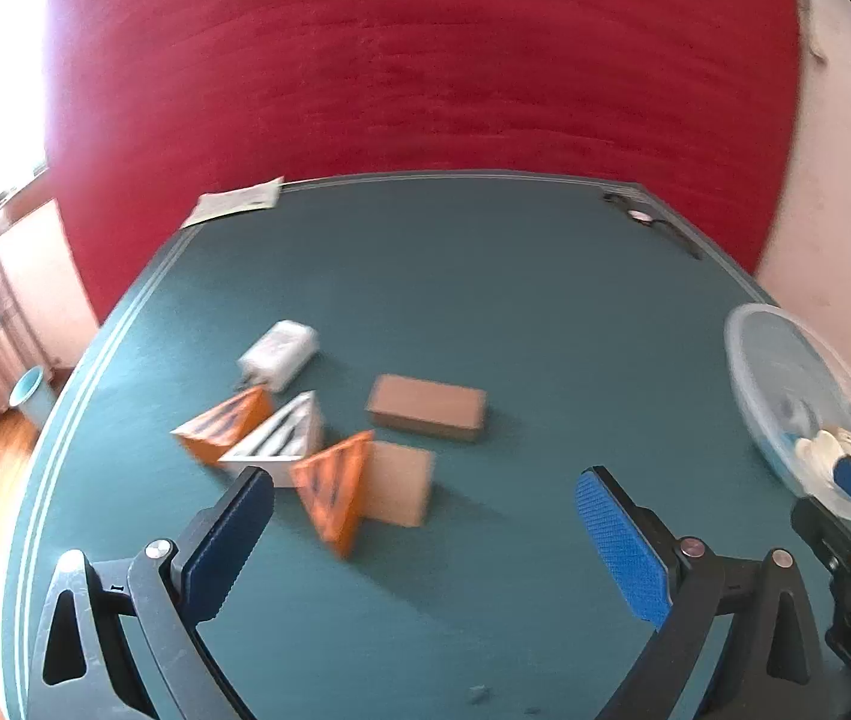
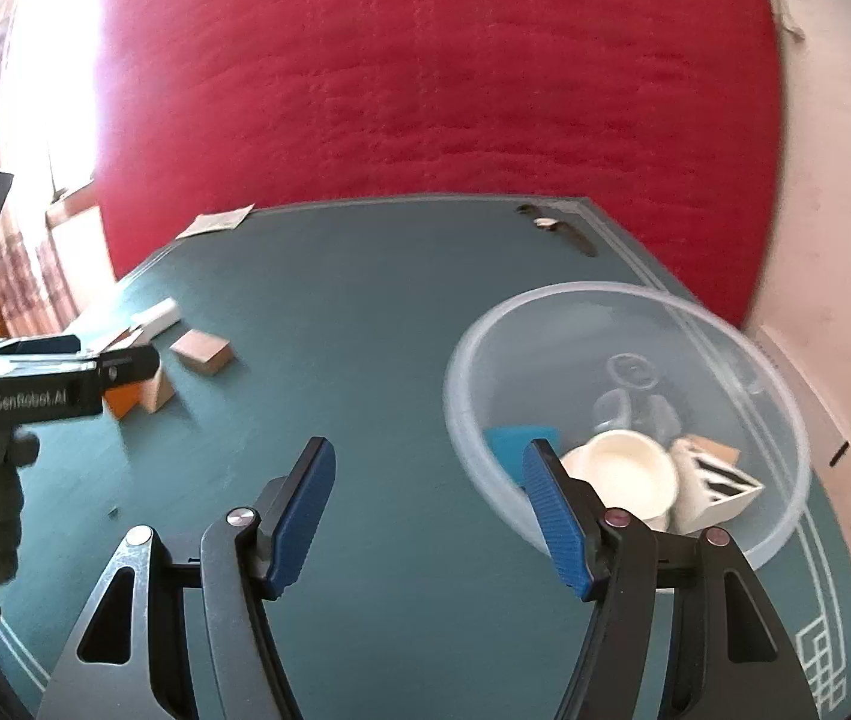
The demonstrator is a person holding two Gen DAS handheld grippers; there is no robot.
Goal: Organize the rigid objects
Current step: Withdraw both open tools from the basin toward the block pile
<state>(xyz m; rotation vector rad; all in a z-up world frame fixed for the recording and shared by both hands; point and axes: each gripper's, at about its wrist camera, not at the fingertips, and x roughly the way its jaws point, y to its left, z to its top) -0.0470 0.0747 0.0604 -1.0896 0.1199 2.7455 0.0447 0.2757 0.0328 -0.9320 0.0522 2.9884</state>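
Leftward first: left tongs (image 1: 425, 546) released, nothing between the pads, hanging over the teal surface (image 1: 545, 312) near orange wedges (image 1: 335, 498), a white wedge (image 1: 281, 438), two brown blocks (image 1: 425, 408) and a white box (image 1: 278, 354), all loose. Then rightward: right tongs (image 2: 425, 516) released and empty, beside the clear bowl (image 2: 785, 420) holding a cup (image 2: 623, 474) and a striped wedge (image 2: 719, 486).
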